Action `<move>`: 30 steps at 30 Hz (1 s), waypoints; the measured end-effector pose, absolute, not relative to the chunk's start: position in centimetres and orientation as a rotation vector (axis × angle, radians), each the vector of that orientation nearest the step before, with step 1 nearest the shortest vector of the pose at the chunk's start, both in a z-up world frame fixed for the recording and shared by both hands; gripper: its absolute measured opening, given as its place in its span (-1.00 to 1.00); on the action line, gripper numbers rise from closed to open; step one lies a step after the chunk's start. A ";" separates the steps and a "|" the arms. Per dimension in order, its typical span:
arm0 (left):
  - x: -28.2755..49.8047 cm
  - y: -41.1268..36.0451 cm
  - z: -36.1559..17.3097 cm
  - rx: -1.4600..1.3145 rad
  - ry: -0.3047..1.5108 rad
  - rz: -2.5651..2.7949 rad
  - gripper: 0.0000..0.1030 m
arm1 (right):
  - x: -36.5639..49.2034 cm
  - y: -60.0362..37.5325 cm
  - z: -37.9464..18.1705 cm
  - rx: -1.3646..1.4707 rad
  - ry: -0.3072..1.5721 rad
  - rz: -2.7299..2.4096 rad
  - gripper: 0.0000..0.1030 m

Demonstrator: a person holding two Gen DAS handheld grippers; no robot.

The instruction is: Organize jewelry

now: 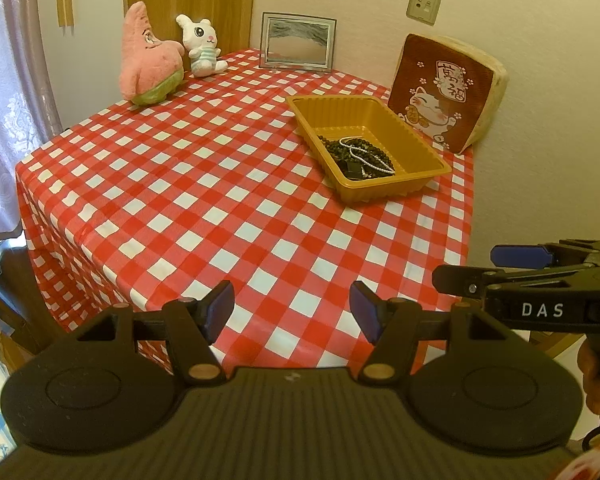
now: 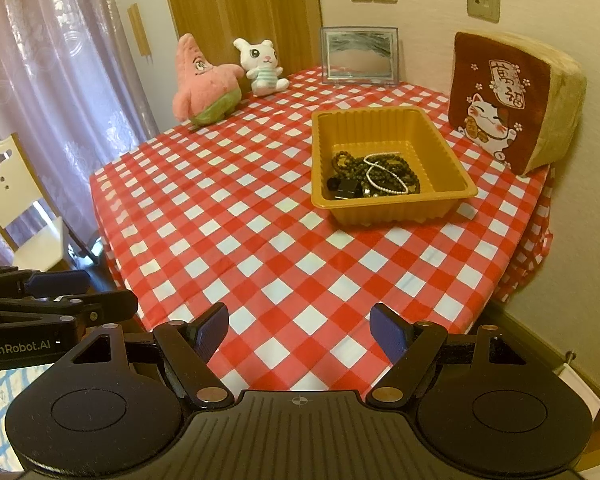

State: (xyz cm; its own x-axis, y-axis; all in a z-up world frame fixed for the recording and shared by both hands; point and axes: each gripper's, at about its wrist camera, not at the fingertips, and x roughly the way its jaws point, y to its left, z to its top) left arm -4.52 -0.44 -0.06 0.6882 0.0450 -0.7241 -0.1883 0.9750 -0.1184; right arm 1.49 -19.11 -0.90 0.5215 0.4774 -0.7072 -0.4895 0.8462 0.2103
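Both tools are released and hold nothing: the left tool (image 1: 292, 312) and the right tool (image 2: 299, 332) hang over the near edge of the worktop (image 2: 260, 240), well apart from the jewelry. The jewelry (image 2: 374, 174) lies in a heap inside the yellow tray (image 2: 396, 116): dark bead strings, a thin white chain (image 2: 384, 184) and a small black thing I cannot make out. The strings look tangled, so pulling one might drag the others out too. The tray looks light, so a bump could push it into the cat pillow (image 2: 512, 100).
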 end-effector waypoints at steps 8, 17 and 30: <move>-3.9 -0.4 -0.2 -0.185 0.808 0.122 0.19 | 1.7 -19.0 -1.0 -0.015 0.845 0.577 0.50; -3.7 -0.5 -0.2 -0.184 0.811 0.123 0.19 | 2.1 -19.1 -1.1 -0.014 0.850 0.576 0.50; -3.0 -1.4 -0.1 -0.178 0.803 0.115 0.23 | 2.5 -19.3 -1.3 -0.015 0.854 0.577 0.50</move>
State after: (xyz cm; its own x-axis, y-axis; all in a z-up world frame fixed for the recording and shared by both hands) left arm -2.99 -1.37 -0.14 0.6893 0.0353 -0.7236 -0.1699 0.9788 -0.1142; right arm 2.47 -19.31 -1.32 0.5145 0.4744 -0.7143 -0.4861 0.8476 0.2128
